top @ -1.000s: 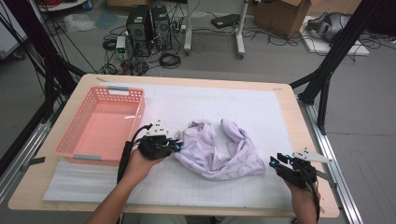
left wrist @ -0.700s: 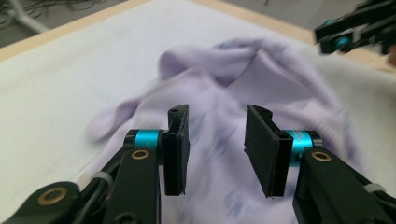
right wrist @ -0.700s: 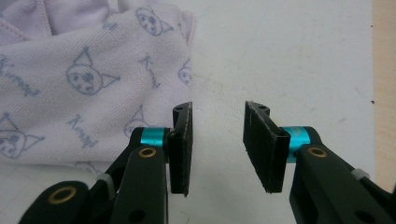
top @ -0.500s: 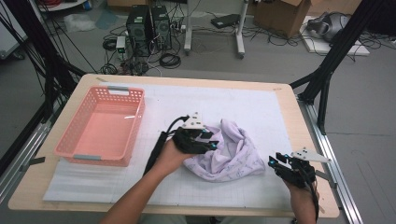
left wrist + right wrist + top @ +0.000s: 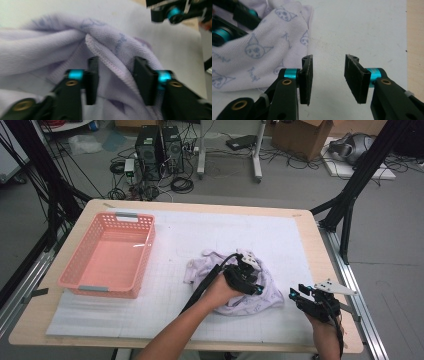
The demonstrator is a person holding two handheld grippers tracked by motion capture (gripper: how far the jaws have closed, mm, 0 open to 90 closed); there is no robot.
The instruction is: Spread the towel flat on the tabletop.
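Note:
A lilac cloth [image 5: 200, 264] printed with small cat faces lies crumpled on the white mat, right of centre. My left gripper [image 5: 260, 289] is down on the cloth's right part. In the left gripper view its jaws [image 5: 115, 65] straddle a raised hemmed fold of the cloth [image 5: 50, 50]; they have just been closing, with a gap still showing. My right gripper [image 5: 299, 293] rests near the table's front right, just off the cloth's right edge. Its jaws [image 5: 328, 61] have just opened a little, over bare mat, with the cloth [image 5: 262, 55] to their left.
A pink plastic basket [image 5: 146, 254] stands on the left of the mat, with nothing in it. The wooden table edge [image 5: 325, 270] runs close to the right gripper. Black frame legs, computers and cables are on the floor beyond the table.
The left hand has travelled right, from the cloth's left edge across to its right part, and the cloth has bunched up. The right hand has stayed put.

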